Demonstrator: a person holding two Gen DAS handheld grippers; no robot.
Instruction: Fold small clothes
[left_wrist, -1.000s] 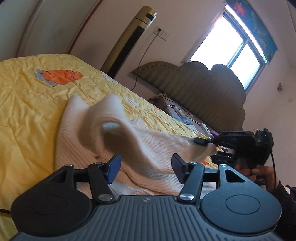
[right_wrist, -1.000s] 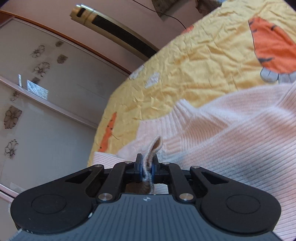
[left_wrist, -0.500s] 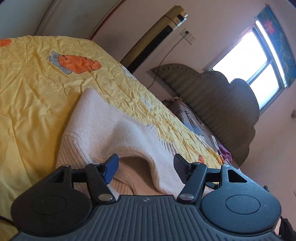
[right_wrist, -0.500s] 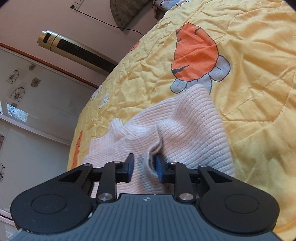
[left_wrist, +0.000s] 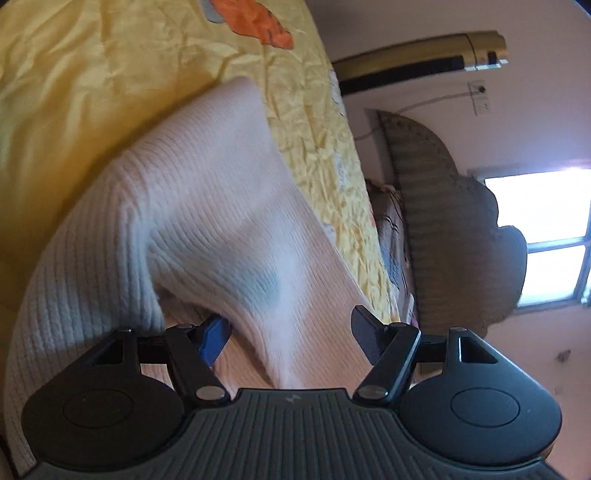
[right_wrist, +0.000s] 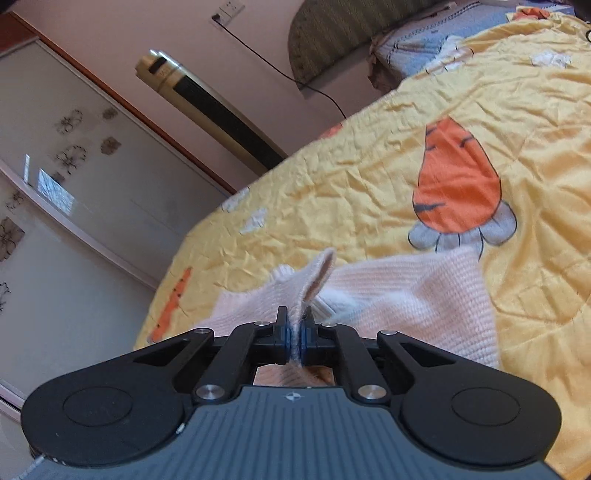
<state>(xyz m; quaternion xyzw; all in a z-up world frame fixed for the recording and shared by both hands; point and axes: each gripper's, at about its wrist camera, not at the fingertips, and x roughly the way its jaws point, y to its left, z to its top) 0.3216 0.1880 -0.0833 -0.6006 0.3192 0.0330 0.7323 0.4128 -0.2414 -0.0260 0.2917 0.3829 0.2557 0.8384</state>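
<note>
Since a moment ago: the right gripper (right_wrist: 294, 338) let go of the knit, reset, and now it's clamped back down on a fold of the pink sweater (left_wrist: 207, 229); the left view has rolled hard, so the bed now runs up its left side.
Left gripper (left_wrist: 286, 334): jaws apart and just opened a touch wider, a raised ridge of sweater running between them, pads not pressing on it.
Right gripper: jaws together, pinching a thin upright flap of knit that pokes up past the fingertips.
Sweater: right under both tools, bunched and partly doubled over, lying on the yellow quilt (right_wrist: 369, 192); the far edge of the sweater stops just short of the orange carrot print (right_wrist: 458, 184).
Beyond the sweater: quilt, then the padded headboard (left_wrist: 454, 236) at the far end of the bed, and the tall gold tower fan (right_wrist: 207, 107) by the wall.
Hedge: the left picture is smeared, so whether the blue pad (left_wrist: 214, 336) brushes the cloth, hard to call.
Step in hand: I'd say regrasping for the next fold, one side caught, the other lining up.
Next move calls for: the left jaws to close on that ridge, then both hands lifting together and laying the layer flat across the sweater without dragging it over the quilt.
</note>
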